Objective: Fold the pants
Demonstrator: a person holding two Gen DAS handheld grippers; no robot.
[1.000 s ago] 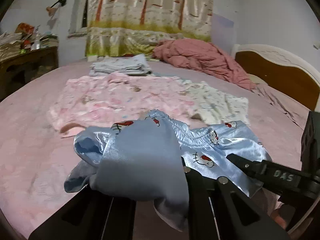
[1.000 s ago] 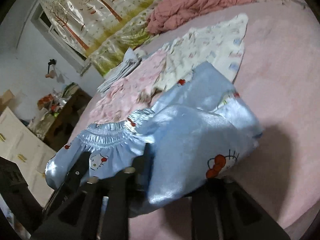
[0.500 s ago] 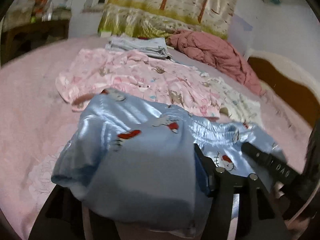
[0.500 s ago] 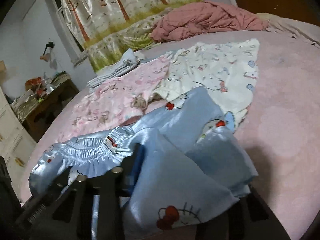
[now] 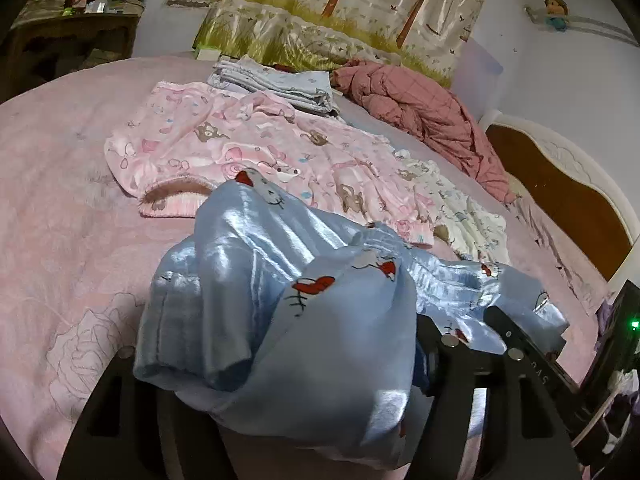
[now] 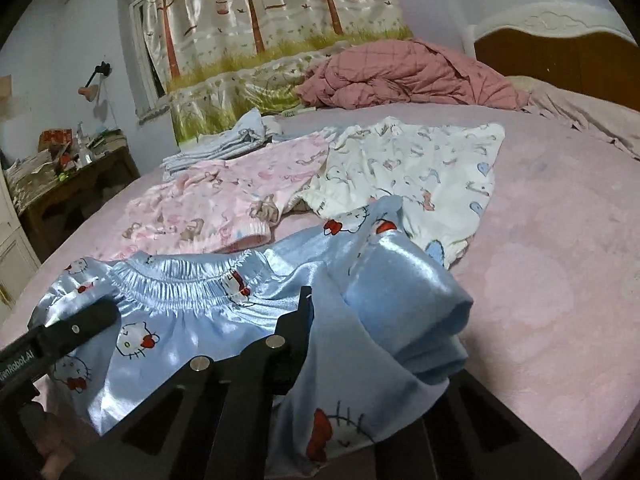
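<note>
Shiny light blue pants with cat prints lie bunched on the pink bed, also in the right wrist view. My left gripper is shut on a fold of one leg, which drapes over its fingers. My right gripper is shut on the other leg's cloth, which hangs over its fingers. The elastic waistband lies flat ahead of the right gripper. Each gripper's finger shows in the other's view: the right one, the left one.
Pink printed pants and white printed pants lie spread beyond the blue pair. A folded grey stack, a crumpled red quilt, the headboard and a cluttered side table lie further off.
Both grippers have carried the blue leg cloth forward and up towards the waistband. The pants have spread flatter on the bed, and both views have tilted.
</note>
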